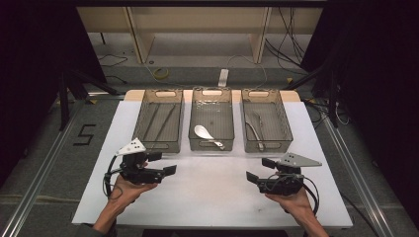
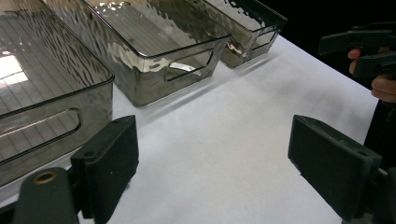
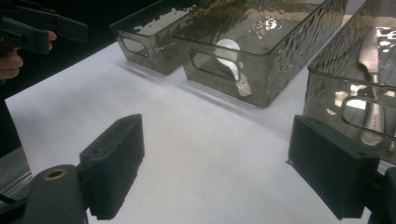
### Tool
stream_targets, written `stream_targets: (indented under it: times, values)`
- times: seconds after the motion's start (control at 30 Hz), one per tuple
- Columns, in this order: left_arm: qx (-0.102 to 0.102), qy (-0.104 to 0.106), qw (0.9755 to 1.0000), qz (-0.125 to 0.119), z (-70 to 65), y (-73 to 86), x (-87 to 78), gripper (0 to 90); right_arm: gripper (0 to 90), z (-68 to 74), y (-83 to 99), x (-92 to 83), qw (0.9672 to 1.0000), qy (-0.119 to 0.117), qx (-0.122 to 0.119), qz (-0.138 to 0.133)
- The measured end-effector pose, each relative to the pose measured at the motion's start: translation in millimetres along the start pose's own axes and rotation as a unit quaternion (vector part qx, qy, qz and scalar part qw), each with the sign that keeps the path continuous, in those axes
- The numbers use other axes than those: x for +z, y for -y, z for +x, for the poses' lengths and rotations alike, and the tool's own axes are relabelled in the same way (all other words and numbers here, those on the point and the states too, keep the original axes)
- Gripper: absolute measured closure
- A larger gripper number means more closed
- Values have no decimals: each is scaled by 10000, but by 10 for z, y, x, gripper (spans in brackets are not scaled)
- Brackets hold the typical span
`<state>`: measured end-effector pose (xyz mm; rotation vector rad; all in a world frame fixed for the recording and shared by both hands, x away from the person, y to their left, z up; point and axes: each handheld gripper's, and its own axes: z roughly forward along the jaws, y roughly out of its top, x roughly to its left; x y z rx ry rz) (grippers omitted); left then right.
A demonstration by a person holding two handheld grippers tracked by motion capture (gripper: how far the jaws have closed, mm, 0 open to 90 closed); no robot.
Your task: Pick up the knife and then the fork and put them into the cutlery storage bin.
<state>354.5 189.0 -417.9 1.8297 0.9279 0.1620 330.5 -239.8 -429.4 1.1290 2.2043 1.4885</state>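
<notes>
high: L gripper [image 1: 165,163] & R gripper [image 1: 257,170] over bare white mat [image 1: 207,192], jaws apart, empty; spoon [image 1: 206,135] in mid bin [image 1: 211,120] | L view: jaws wide | R view: jaws wide; R bin [image 3: 355,88] holds cutlery, prob. knife | risk: jaw clips bin rim going in.

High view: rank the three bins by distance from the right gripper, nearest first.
From the right gripper:
1. Right bin, just ahead of it, holding metal cutlery.
2. Middle bin, ahead and to its left, holding a white spoon.
3. Left bin, far side, near the left gripper.
</notes>
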Motion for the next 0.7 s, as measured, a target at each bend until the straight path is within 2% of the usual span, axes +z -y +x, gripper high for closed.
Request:
stream_targets:
  times: [0.7]
  values:
    - [19, -3, 10000, 11, 0, 0, 4, 156, 190, -15, 11, -12, 9999, 73, -75, 4]
